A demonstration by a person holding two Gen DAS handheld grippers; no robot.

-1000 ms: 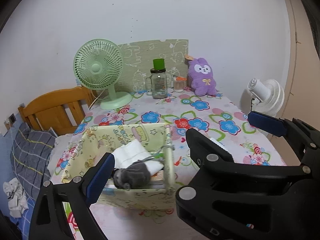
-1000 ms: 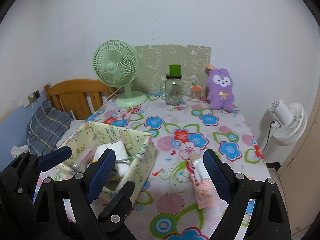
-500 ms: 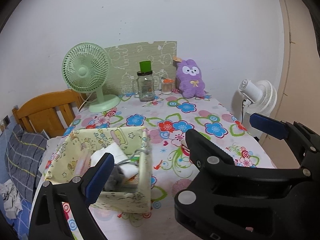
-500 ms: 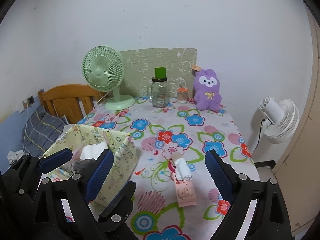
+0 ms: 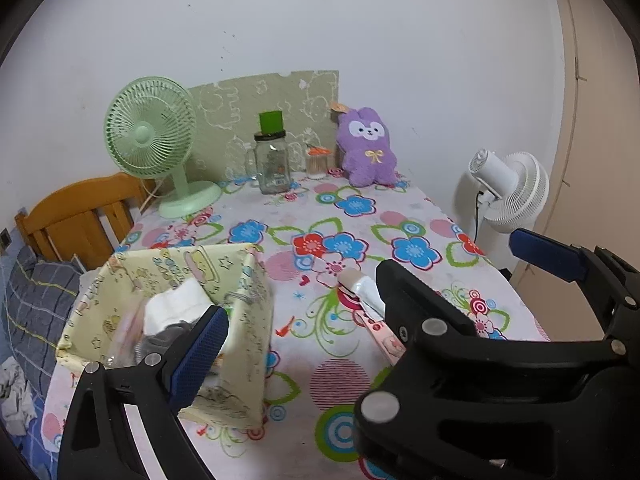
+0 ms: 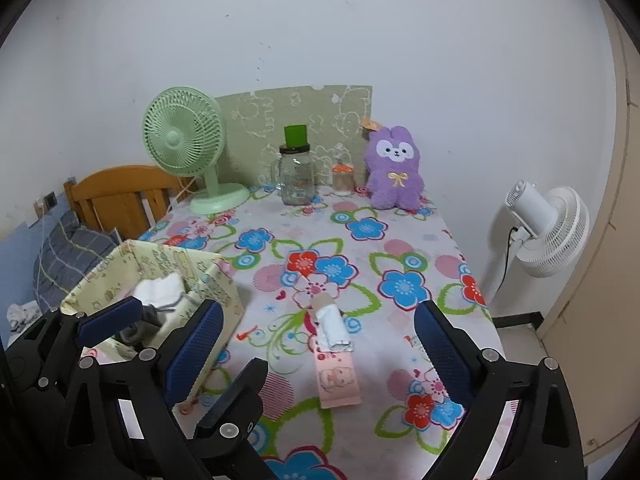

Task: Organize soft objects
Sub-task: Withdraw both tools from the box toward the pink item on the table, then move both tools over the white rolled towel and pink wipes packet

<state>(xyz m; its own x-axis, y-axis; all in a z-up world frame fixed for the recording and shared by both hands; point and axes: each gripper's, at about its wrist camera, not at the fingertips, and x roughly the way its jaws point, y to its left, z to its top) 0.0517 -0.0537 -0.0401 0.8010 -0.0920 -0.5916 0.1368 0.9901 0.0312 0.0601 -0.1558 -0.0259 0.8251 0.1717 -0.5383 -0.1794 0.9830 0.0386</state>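
A yellow fabric box (image 5: 248, 320) (image 6: 160, 260) stands at the table's near left with white (image 5: 176, 308) and grey socks inside. A white sock pair on a pink card (image 6: 334, 340) (image 5: 370, 296) lies on the flowered cloth to its right. A purple plush bunny (image 6: 394, 168) (image 5: 366, 148) sits at the far edge. My left gripper (image 5: 368, 292) is open and empty, above the table's near edge. My right gripper (image 6: 316, 344) is open and empty, with the sock pair between its fingers in view.
A green desk fan (image 6: 184, 140), a glass jar with a green lid (image 6: 296, 176) and a small orange-capped jar (image 6: 342, 178) stand at the table's back. A white floor fan (image 6: 548, 232) is to the right. A wooden chair (image 6: 120, 196) and a bed are to the left.
Both grippers have pulled back and up from the box, so the table looks farther away. The sock pair on the pink card shows more fully. Both stay open.
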